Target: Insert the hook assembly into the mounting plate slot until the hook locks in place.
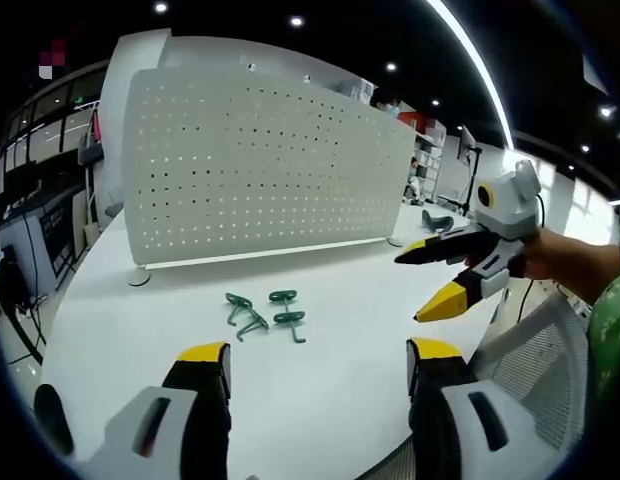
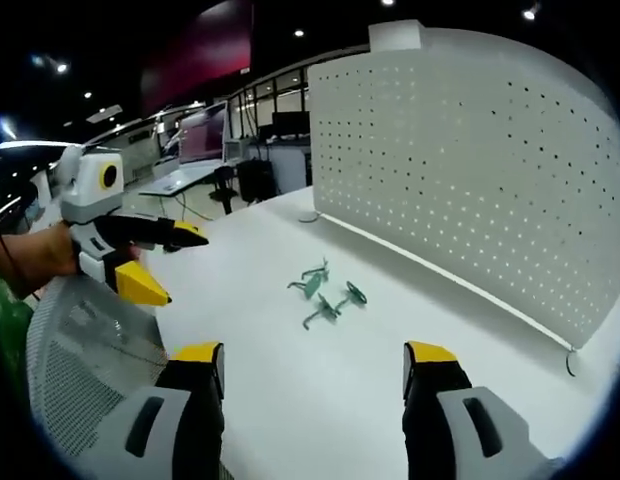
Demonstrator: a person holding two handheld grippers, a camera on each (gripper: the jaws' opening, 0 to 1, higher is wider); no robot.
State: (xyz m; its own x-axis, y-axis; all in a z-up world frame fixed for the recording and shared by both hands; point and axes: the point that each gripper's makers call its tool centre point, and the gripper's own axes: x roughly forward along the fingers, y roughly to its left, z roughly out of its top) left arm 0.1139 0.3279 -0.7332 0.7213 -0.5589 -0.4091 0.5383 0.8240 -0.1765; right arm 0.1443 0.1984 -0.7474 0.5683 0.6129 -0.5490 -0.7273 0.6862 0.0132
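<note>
While the dim hall behind blurs into ceiling lights and shelving, the white counter (image 1: 320, 370) carries an upright perforated panel (image 1: 260, 165) along its far edge. Green hooks (image 1: 265, 315) lie clustered mid-counter before the panel, tangled, their directions too small to read. Both left tongs (image 1: 318, 362) and right tongs (image 2: 315, 362) gape, holding nothing, hovering above the near edge.

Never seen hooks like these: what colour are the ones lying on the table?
Green. The hooks lie loose on the white table; clearest in the left gripper view.
</note>
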